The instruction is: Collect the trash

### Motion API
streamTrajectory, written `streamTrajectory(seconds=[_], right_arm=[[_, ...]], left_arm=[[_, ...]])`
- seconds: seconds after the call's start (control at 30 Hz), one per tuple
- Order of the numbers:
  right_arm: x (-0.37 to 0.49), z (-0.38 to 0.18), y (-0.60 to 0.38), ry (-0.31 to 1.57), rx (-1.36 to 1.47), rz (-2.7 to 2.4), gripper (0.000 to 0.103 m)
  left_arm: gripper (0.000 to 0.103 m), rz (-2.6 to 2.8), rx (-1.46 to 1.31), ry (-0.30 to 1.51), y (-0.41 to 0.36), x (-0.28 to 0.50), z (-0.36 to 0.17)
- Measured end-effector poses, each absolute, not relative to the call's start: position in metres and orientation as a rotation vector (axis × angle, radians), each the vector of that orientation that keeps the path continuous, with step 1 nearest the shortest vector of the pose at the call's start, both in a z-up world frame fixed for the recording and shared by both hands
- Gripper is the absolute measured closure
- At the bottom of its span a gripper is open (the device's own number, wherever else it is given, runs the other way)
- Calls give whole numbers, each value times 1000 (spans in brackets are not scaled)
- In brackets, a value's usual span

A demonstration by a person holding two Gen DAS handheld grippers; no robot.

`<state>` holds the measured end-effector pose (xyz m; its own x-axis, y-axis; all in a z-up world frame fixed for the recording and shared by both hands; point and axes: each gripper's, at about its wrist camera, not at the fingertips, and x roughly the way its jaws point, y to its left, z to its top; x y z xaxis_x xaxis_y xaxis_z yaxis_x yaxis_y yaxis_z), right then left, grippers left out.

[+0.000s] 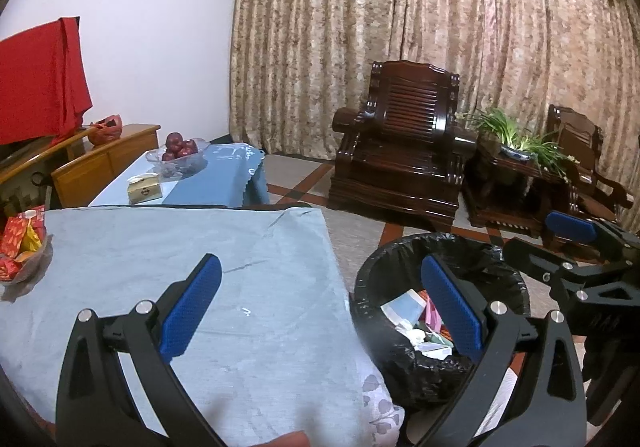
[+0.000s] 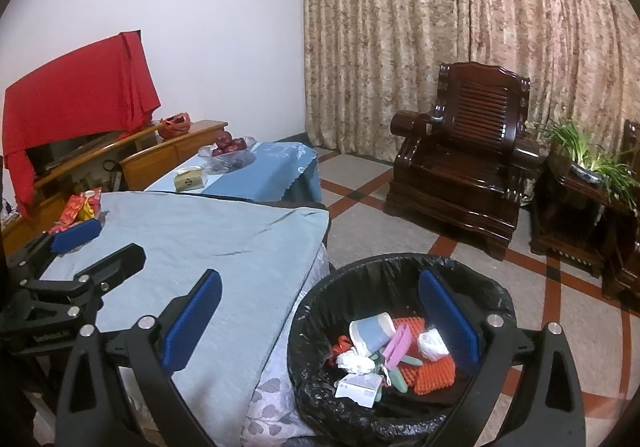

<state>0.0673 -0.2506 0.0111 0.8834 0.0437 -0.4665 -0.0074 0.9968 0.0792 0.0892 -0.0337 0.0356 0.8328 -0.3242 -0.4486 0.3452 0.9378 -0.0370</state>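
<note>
Both my grippers hang with jaws wide and holding nothing: the left gripper [image 1: 320, 311] straddles the edge of the surface, the right gripper [image 2: 320, 321] is over the round bin lined with a black plastic bag [image 2: 320, 303]. The trash, crumpled white tissue, a small white box, an orange ridged piece and a pale blue cup [image 2: 370, 331], already lies inside it.

The risk I judge: my right jaws sit close to the liner rim, and a careless pull could snag the bag or tip the bin. The surface, draped in a pale blue-grey cloth [image 1: 160, 255], looks bare except for a dish of red and yellow packets [image 1: 20, 247] at its far left, which I judge is not trash. Beyond stand a dark carved wooden armchair [image 1: 404, 143] and beige patterned curtains [image 1: 400, 27].
</note>
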Motion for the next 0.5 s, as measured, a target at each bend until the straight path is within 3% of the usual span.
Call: streamTrajectory(seconds=[0.5], right_arm=[[97, 8, -216, 527, 59, 93, 6]], left_arm=[[6, -258, 36, 489, 11, 108, 41]])
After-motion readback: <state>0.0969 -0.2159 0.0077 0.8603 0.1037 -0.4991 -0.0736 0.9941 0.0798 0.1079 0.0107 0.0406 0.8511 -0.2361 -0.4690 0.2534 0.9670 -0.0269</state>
